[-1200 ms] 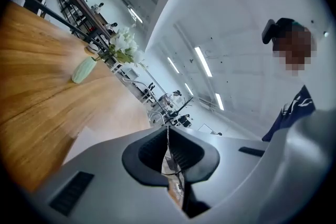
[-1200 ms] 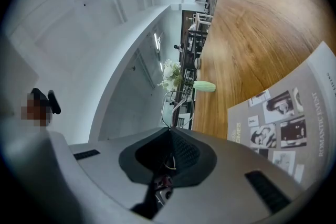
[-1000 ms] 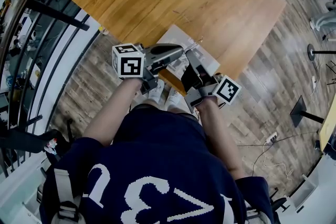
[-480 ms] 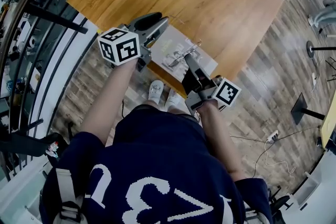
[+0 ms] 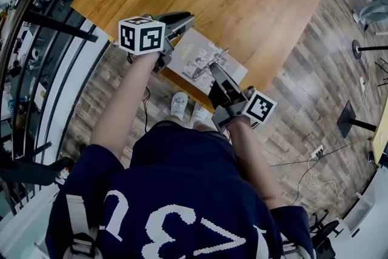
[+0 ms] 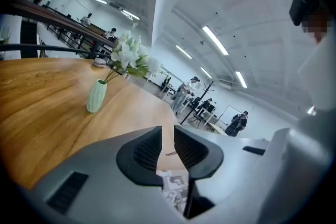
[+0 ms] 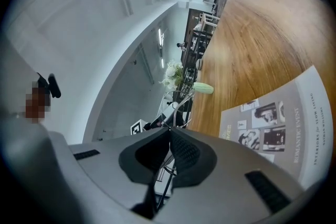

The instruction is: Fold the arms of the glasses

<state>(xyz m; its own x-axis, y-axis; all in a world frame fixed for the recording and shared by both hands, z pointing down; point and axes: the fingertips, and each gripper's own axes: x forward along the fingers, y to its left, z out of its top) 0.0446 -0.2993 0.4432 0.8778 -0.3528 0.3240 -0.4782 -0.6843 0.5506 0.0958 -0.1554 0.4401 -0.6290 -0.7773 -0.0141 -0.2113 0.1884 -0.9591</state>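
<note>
Wooden table [image 5: 260, 3], broad, warm grain, standing on plank flooring beside a dark railing. Magazine [image 5: 200, 47], pale cover with small black-and-white photographs, lying flat at the table's near edge. Left gripper [image 6: 167, 138], grey body with a marker cube, held over the magazine's left corner and pointing across the table toward the vase; its ribbed jaws are closing, a narrow gap shows between them and nothing sits in it. Right gripper [image 7: 169, 128], same make, held level at the near side of the magazine; its jaws are pressed together on the glasses. Vase [image 6: 96, 96], small, pale green and ribbed, upright at the table's far edge, with white flowers [image 6: 131, 55] in it. Glasses [image 5: 210, 62], thin wire frame, pinched in the right gripper over the magazine (whether they touch the cover cannot be told), well apart from the left gripper's jaws.
</note>
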